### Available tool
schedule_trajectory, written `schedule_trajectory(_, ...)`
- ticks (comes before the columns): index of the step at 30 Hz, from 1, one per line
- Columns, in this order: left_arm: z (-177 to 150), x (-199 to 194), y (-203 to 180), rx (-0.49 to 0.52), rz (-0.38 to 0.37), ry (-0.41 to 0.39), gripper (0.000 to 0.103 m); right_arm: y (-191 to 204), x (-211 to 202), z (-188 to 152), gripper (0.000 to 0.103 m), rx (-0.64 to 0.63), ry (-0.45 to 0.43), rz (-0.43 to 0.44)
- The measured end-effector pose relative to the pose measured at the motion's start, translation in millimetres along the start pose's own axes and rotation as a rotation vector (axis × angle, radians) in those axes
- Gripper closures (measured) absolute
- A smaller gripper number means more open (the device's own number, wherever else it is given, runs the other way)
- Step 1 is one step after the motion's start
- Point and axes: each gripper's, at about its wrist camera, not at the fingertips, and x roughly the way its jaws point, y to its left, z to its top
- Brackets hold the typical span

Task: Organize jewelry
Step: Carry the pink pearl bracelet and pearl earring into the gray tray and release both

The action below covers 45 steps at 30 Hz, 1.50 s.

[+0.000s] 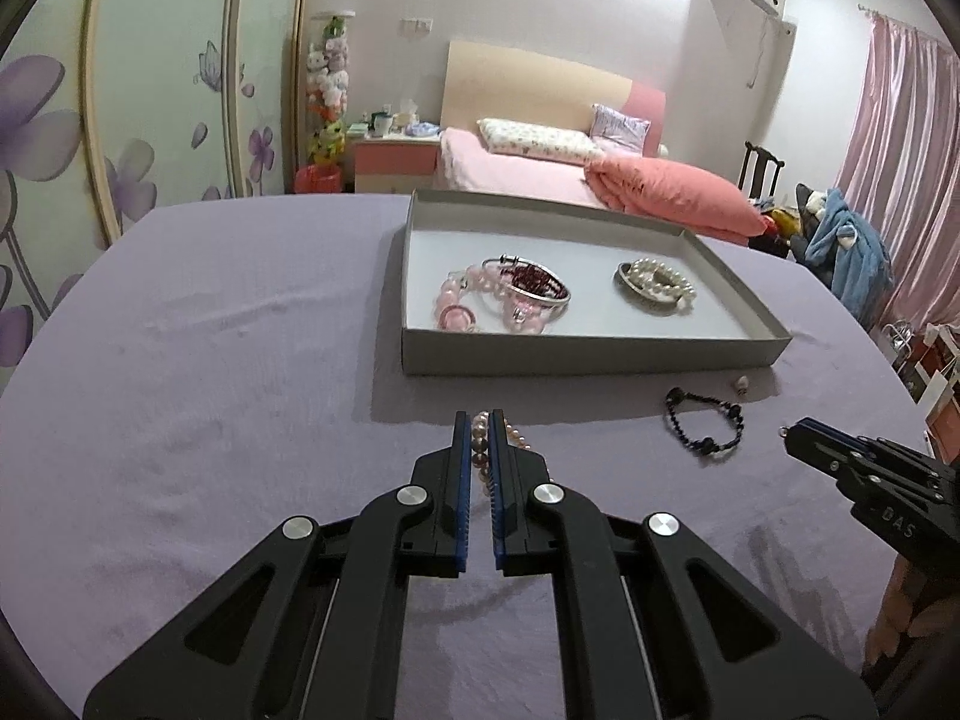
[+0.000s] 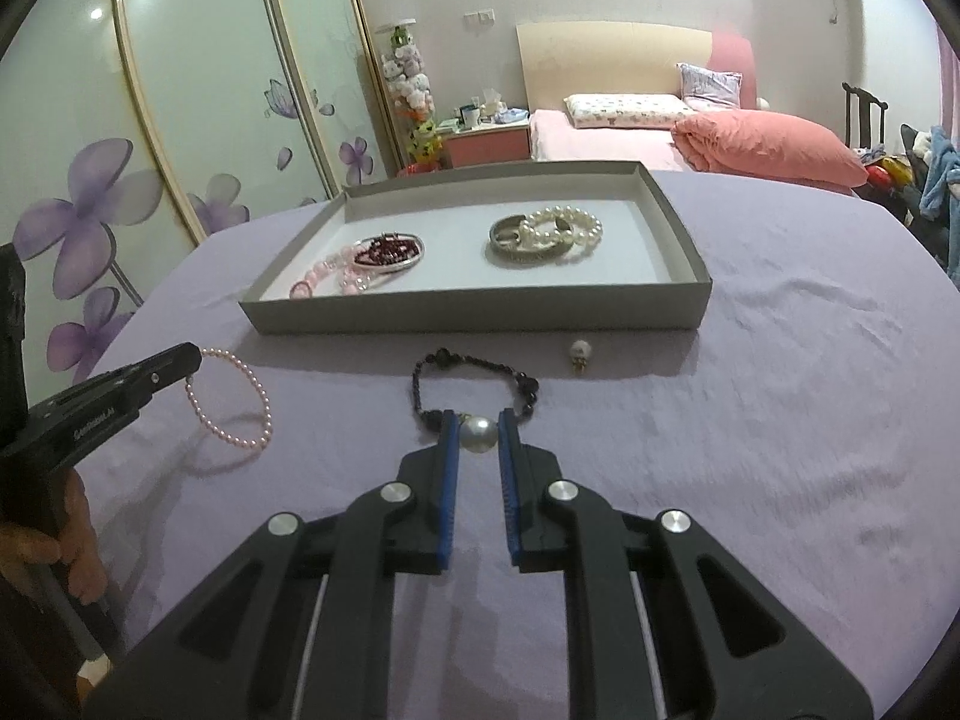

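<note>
My left gripper (image 1: 479, 417) is shut on a pink pearl bracelet (image 1: 480, 441), which hangs as a loop (image 2: 264, 405) from its tip (image 2: 195, 355), just above the lilac cloth. My right gripper (image 2: 477, 420) is shut on a large white pearl earring (image 2: 477, 433); its tip (image 1: 787, 435) also shows at the right of the left wrist view. A black bead bracelet (image 2: 415, 387) (image 1: 705, 441) lies on the cloth just beyond the right fingers. A second small pearl earring (image 2: 579, 353) (image 1: 743, 384) lies by the front wall of the grey tray (image 2: 480, 317) (image 1: 588, 355).
The tray holds a pink bead bracelet (image 1: 456, 300), a silver bangle with dark red beads (image 1: 537, 282), and a silver bangle under a white pearl bracelet (image 1: 657, 285). A lilac cloth (image 1: 210, 360) covers the table. A bed, wardrobe doors and a chair stand behind.
</note>
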Motion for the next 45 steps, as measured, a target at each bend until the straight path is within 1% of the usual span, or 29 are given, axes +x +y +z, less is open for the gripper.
schedule_trajectory(10, -1, -12, -8, 0.0, -0.021, -0.063, 0.097, 11, -4, 8, 0.089, -0.008, -0.058, -0.004)
schedule_trajectory(24, 3, -24, -29, 0.051, -0.01, -0.14, 0.097, 26, -18, 18, 0.089, -0.044, -0.166, -0.013)
schedule_trajectory(32, 11, -31, -40, 0.081, -0.005, -0.195, 0.097, 35, -33, 28, 0.089, -0.076, -0.264, -0.033)
schedule_trajectory(40, 27, -39, -51, 0.107, 0.015, -0.278, 0.097, 44, -45, 48, 0.089, -0.095, -0.378, -0.053)
schedule_trajectory(45, 36, -35, -54, 0.117, 0.018, -0.301, 0.097, 45, -47, 58, 0.089, -0.102, -0.424, -0.066)
